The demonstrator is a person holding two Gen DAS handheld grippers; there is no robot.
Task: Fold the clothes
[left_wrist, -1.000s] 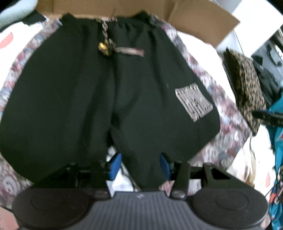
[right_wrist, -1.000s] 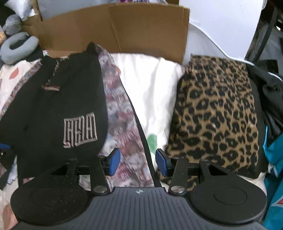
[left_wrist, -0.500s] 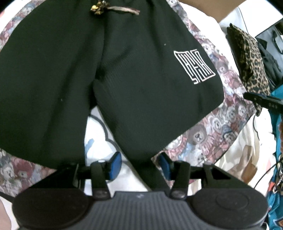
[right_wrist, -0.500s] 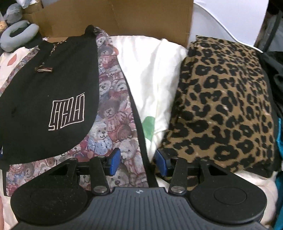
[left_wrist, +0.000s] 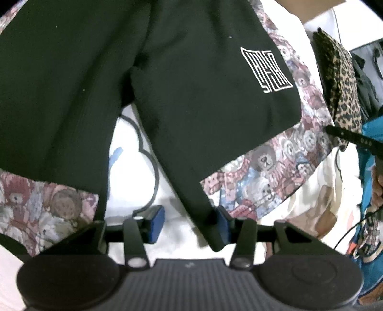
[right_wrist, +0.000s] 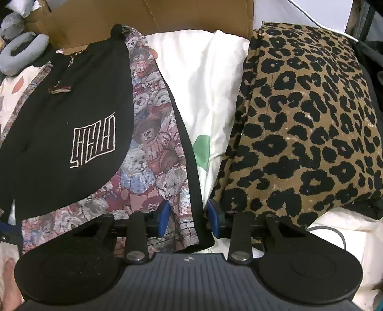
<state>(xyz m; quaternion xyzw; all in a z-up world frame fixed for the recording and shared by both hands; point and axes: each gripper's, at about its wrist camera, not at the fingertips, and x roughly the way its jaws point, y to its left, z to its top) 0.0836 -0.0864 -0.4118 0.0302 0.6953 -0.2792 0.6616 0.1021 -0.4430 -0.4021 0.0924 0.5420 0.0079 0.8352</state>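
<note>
Black shorts [left_wrist: 191, 83] with a white outlined logo lie flat on a teddy-bear print cloth [left_wrist: 270, 167] with black trim. My left gripper [left_wrist: 189, 226] points down at the hem end of the legs. It is open, and a black strip of fabric runs between its fingers against the right pad. In the right wrist view the shorts [right_wrist: 71, 114] lie to the left. My right gripper [right_wrist: 188, 219] straddles the black-trimmed edge of the teddy-bear cloth [right_wrist: 153, 153]. Its jaws are closing, and the fabric between them still lies flat.
A leopard-print cushion [right_wrist: 306, 119] sits right of the cloth on white bedding [right_wrist: 203, 83]. Brown cardboard [right_wrist: 167, 16] stands behind. A grey neck pillow [right_wrist: 21, 52] lies far left. A dark cable [right_wrist: 335, 232] runs near the cushion's front corner.
Both views have sunk closer to the fabric. The shorts' waistband and drawstring have left the left wrist view. The right gripper's jaws have narrowed around the trimmed edge.
</note>
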